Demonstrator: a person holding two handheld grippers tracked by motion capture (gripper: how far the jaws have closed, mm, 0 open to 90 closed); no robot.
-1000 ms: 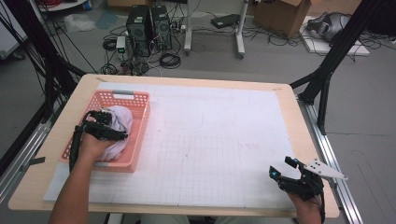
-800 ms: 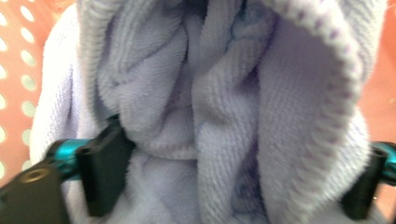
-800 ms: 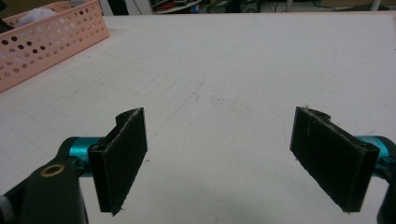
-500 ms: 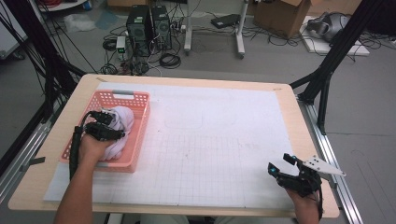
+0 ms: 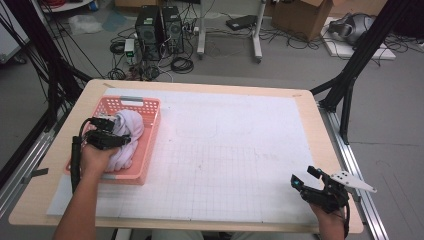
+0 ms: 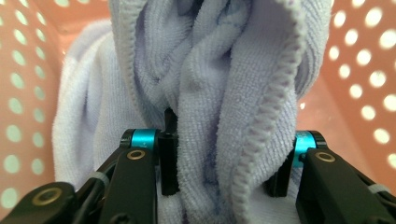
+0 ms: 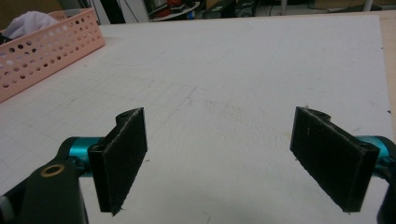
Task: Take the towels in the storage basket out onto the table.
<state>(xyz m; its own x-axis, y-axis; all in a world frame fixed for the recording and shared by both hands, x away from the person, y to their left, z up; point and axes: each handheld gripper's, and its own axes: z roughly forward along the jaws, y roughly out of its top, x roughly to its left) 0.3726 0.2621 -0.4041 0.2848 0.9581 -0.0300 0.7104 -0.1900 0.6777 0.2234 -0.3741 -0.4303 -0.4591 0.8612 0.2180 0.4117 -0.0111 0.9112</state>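
A pale lilac towel [image 5: 129, 131] lies bunched in a pink perforated basket [image 5: 150, 106] at the table's left. My left gripper [image 5: 107, 133] reaches into the basket from the near side. Its jaws have just been closing, and in the left gripper view a thick fold of the towel [image 6: 210, 93] fills the gap between them, squeezed by both pads of the left gripper [image 6: 224, 163]. My right gripper [image 5: 303, 176] rests low over the white mat near the front right corner. Its jaws stand wide apart with nothing between them in the right gripper view [image 7: 229, 154].
A white gridded mat [image 5: 235, 150] covers most of the wooden table [image 5: 330, 150]. From the right gripper view the basket [image 7: 46, 46] sits far off to the left with the towel [image 7: 28, 21] peeking above its rim. Black frame posts stand beside both table sides.
The left gripper's jaws have drawn in around the towel in the basket, gathering it into a taller bunch. The right gripper has kept still.
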